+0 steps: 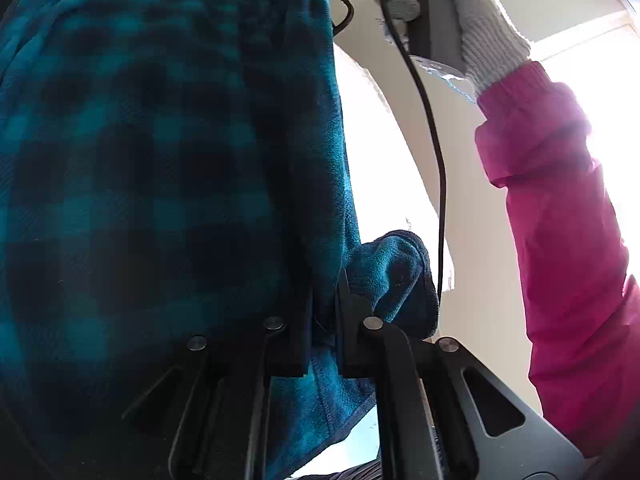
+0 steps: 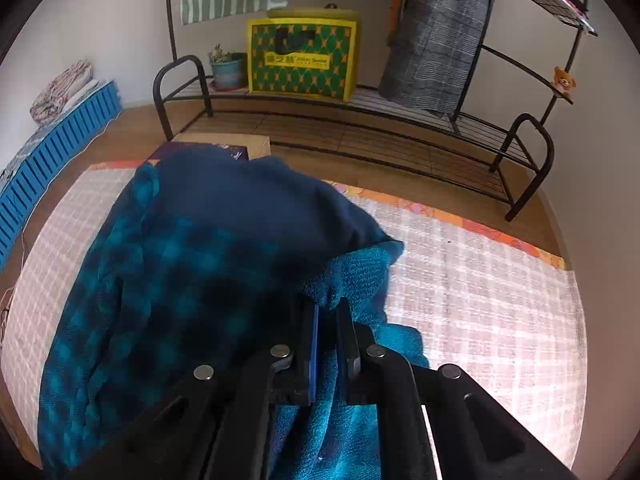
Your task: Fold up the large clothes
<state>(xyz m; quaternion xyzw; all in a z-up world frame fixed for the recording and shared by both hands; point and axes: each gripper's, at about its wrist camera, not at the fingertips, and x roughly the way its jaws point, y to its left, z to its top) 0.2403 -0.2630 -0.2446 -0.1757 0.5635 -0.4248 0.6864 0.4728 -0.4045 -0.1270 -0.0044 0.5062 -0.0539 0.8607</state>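
Fleece [image 2: 192, 264] hangs pinched in both my fingers, left [image 1: 324, 320] and right [image 2: 327, 332], its bulk at ten o'clock of each.

Left claw [image 1: 323, 312]: jaws closed on a fold of the fleece, black fingers low in the view.
Fleece [image 1: 140, 168]: teal and navy check, hanging, filling the left side.
Right hand [image 1: 476, 12]: grey knit glove, gripping the other claw's handle at the top.
Sleeve [image 1: 560, 220]: pink, running down the right side.
Cable [image 1: 434, 140]: black, hanging from the handle.
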